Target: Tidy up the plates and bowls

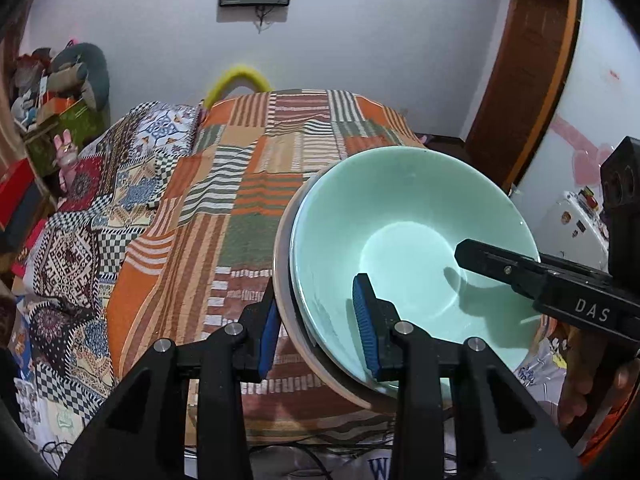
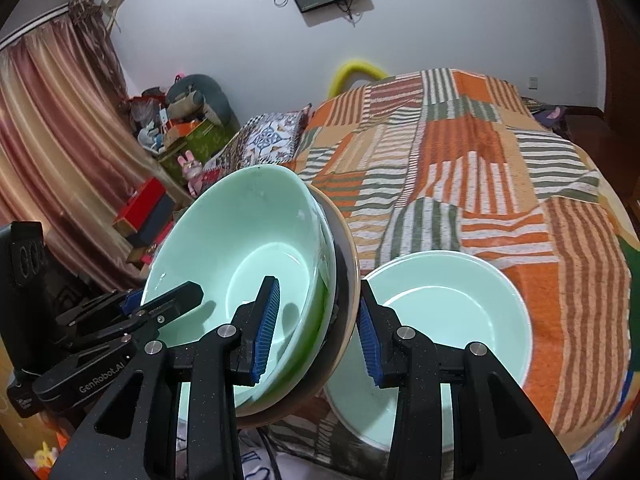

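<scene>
A mint-green bowl [image 1: 404, 248] nests in a tan-rimmed plate [image 1: 285, 280]; both are tilted and held in the air over the bed. My left gripper [image 1: 316, 336] straddles their near rim, one blue pad inside the bowl and one outside the plate, shut on them. In the right wrist view the same bowl [image 2: 248, 248] and plate [image 2: 348, 268] sit between my right gripper [image 2: 316, 332], also shut on the rim. A second mint-green bowl [image 2: 452, 320] rests on the bed to the right. The left gripper also shows in the right wrist view [image 2: 160, 304].
The bed carries an orange, green and white striped blanket [image 1: 248, 184] and a patterned quilt [image 1: 88, 216] at its left. Boxes and toys [image 1: 52, 120] are piled against the left wall. A curtain [image 2: 48, 152] hangs at far left. A wooden door frame [image 1: 532, 68] stands at right.
</scene>
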Motion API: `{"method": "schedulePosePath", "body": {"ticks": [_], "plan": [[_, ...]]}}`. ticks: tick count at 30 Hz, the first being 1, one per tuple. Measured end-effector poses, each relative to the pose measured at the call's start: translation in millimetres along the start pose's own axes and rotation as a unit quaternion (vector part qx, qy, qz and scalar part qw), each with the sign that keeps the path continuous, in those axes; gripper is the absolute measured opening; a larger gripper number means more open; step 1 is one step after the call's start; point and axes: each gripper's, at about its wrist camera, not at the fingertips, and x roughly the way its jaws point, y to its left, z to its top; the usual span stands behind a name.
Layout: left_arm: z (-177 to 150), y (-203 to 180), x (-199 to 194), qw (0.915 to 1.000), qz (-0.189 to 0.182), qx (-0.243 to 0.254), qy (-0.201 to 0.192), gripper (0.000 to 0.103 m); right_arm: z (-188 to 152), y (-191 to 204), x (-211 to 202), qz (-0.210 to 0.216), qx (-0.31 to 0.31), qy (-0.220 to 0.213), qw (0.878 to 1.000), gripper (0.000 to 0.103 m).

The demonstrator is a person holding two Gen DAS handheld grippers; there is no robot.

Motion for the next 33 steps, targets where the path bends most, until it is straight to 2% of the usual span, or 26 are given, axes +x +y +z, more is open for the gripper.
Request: {"method": "schedulePosePath", "body": {"ticks": [19, 33], "plan": [[0, -64, 23, 0.9977, -0.03, 0.049, 0.036, 0.035, -17, -51, -39, -0.033, 0.05, -0.025, 0.998, 0.035], [2, -80, 58, 0.9945, -0.04, 0.055, 0.08, 0.035, -26, -75, -37, -0.044, 0.08, -0.012, 0.996, 0.035]]}}
